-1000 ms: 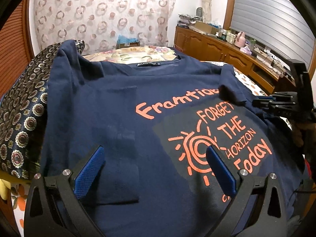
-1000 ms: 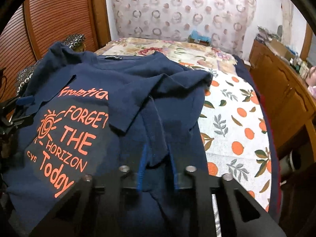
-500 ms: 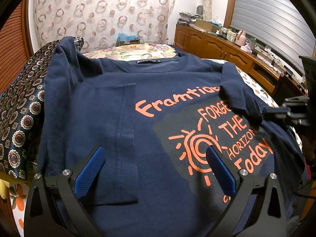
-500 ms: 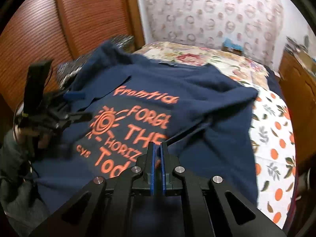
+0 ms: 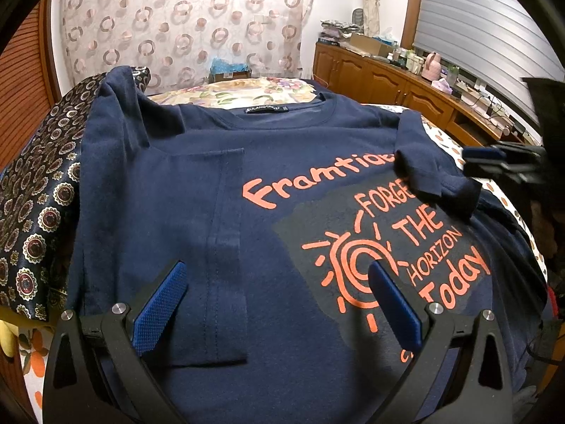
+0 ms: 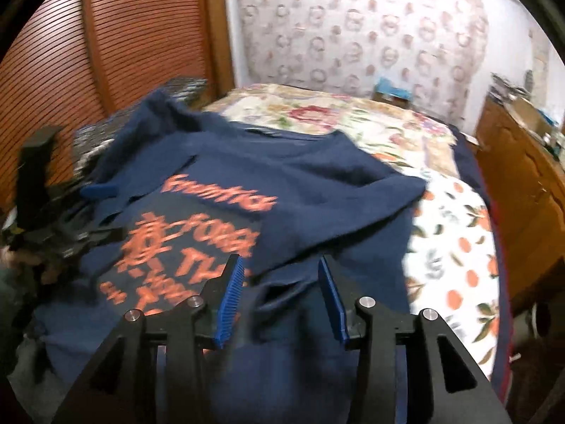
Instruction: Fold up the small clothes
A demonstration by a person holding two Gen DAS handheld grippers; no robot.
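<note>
A navy T-shirt (image 5: 176, 190) with orange print lies front up on the bed, and it also shows in the right wrist view (image 6: 317, 190). Its left sleeve (image 5: 226, 247) is folded flat over the body. Its right sleeve (image 5: 430, 173) lies folded in over the print, crumpled. My left gripper (image 5: 279, 282) is open and empty above the shirt's lower part. My right gripper (image 6: 280, 275) is open and empty just above the shirt's right side; it also shows in the left wrist view (image 5: 494, 157) beside the sleeve end. The right wrist view is blurred.
A dark patterned cloth (image 5: 35, 190) lies along the shirt's left. The floral and orange-print bedsheet (image 6: 455, 226) shows to the right. Wooden cabinets (image 5: 381, 77) with clutter stand along the far right wall. A wooden slatted door (image 6: 106, 35) is on the left.
My right gripper carried the shirt's right sleeve in over the print, then opened and let it go. The left gripper stayed open and hardly moved.
</note>
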